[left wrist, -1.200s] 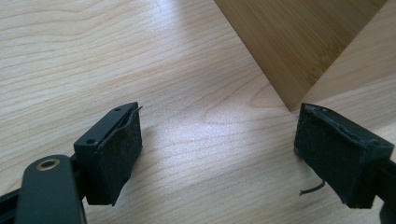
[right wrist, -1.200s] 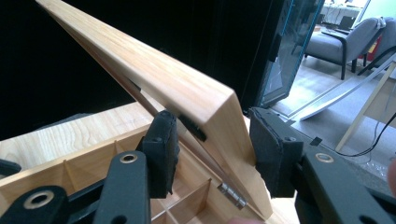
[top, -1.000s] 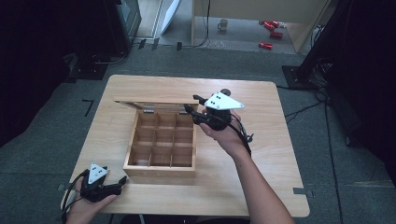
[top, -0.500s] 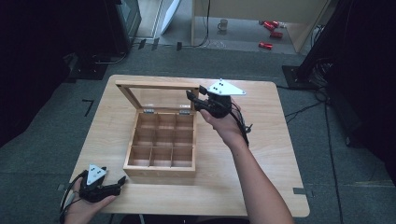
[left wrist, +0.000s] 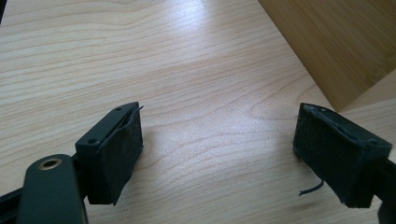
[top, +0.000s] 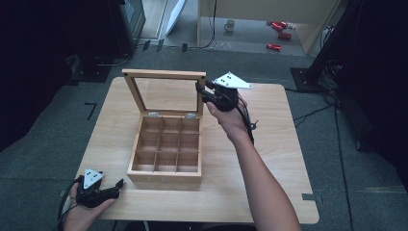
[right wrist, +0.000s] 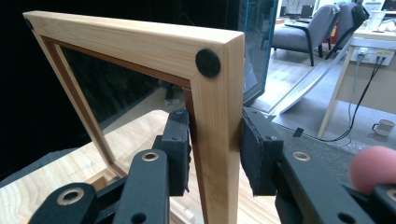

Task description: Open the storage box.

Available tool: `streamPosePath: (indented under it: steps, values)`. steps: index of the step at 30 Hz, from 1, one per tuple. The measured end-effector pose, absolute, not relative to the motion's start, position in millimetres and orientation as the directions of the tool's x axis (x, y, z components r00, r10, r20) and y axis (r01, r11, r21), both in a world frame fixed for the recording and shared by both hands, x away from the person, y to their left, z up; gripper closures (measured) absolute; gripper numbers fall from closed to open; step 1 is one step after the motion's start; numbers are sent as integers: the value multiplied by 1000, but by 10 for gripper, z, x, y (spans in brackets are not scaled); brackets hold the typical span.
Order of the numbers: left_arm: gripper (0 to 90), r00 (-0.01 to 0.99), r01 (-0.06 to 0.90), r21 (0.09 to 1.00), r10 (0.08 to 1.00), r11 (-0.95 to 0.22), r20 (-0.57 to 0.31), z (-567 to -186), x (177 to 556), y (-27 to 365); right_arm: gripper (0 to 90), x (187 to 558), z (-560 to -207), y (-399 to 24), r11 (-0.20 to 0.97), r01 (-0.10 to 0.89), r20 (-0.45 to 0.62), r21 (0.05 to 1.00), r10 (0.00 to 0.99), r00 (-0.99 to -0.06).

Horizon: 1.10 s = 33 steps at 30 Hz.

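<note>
While the wooden box [top: 166, 149] sits near the middle of the table [top: 284, 144], its glass-paned lid [top: 166, 94] stands raised almost upright on two small metal hinges at the back edge. This lid is a pale, square-cut wooden frame around a clear pane, with a round black felt pad [right wrist: 208, 63] at its corner. Inside, thin wooden dividers split the box into a three-by-three grid of compartments. At the lid's right upright, the right gripper [top: 204, 94] has just been closing its jaws, and its black foam pads [right wrist: 254, 154] now pinch that frame piece from both sides. A grey three-cornered plate rides on top of it. Well apart, at the table's near left corner, the left gripper [top: 108, 190] rests in the person's hand with its jaws spread wide, nothing between them. Beneath everything lies light wood-grain laminate with rounded corners. Around the table, the floor is grey carpet [top: 365, 183], with red objects [top: 279, 36] and a mug [top: 231, 24] farther back.
</note>
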<state>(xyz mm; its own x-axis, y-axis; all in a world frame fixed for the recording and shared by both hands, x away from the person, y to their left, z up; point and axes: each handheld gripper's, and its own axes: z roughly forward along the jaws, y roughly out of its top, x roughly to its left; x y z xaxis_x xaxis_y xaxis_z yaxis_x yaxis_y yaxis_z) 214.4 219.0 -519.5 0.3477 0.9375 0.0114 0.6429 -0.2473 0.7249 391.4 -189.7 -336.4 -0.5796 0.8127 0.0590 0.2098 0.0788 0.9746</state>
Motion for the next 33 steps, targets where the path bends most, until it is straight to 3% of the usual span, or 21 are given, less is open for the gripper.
streamPosePath:
  steps: [33]
  values:
    - [162, 347, 646, 723, 938, -246, 10, -5191, 2154, 2180, 673, 4651, -3403, -1779, -74, 364, 225, 928, 892, -392]
